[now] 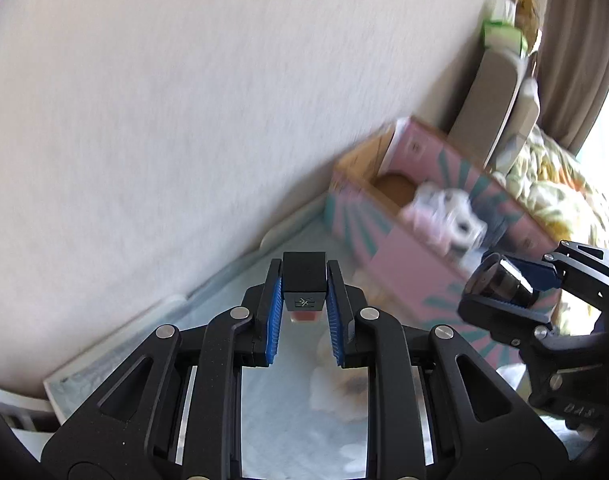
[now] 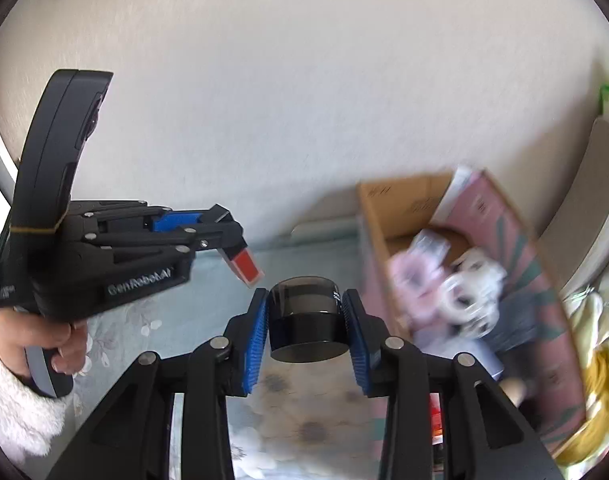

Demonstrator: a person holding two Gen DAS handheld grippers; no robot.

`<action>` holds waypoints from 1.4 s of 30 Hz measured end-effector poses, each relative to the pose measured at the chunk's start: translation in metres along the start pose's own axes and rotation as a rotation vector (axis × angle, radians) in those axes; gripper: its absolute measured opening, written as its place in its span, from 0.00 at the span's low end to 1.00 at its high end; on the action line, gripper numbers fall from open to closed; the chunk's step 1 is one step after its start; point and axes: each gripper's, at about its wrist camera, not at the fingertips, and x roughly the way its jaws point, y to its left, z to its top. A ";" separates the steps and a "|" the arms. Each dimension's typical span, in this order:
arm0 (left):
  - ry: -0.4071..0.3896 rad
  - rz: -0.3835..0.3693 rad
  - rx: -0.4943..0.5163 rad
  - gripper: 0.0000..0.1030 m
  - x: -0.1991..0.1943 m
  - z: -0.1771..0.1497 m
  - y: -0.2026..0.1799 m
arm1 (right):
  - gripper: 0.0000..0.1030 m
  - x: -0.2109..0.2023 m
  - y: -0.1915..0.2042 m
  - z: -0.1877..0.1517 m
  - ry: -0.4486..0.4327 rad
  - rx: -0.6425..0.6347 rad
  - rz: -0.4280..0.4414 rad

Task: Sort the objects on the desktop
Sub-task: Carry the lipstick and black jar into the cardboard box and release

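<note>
My left gripper (image 1: 304, 296) is shut on a small nail polish bottle (image 1: 304, 286) with a black square cap and a red body, held in the air above the pale blue desk mat (image 1: 276, 400). It also shows in the right wrist view (image 2: 246, 266), at the left gripper's tips (image 2: 228, 236). My right gripper (image 2: 306, 316) is shut on a round black jar (image 2: 306, 320), also held in the air. The jar shows in the left wrist view (image 1: 498, 280) between the right gripper's fingers (image 1: 504, 284). A pink open cardboard box (image 2: 504, 216) stands to the right.
The box (image 1: 400, 248) holds several white and pink items (image 2: 464, 284) and stands against the white wall (image 1: 184, 120). A floral cloth (image 1: 552, 176), a beige cushion (image 1: 492, 100) and a curtain (image 1: 576, 60) lie behind the box.
</note>
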 end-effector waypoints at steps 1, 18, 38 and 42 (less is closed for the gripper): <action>-0.013 0.004 0.003 0.17 -0.005 0.009 -0.007 | 0.33 -0.009 -0.010 0.006 -0.005 -0.003 0.000; -0.042 -0.070 0.071 0.17 0.008 0.085 -0.119 | 0.33 -0.058 -0.117 0.012 0.053 -0.019 -0.022; 0.091 -0.107 -0.038 0.53 0.071 0.073 -0.149 | 0.97 -0.005 -0.156 -0.018 0.210 -0.008 0.113; 0.044 -0.102 -0.038 1.00 0.070 0.069 -0.148 | 1.00 -0.008 -0.157 -0.022 0.203 -0.009 0.140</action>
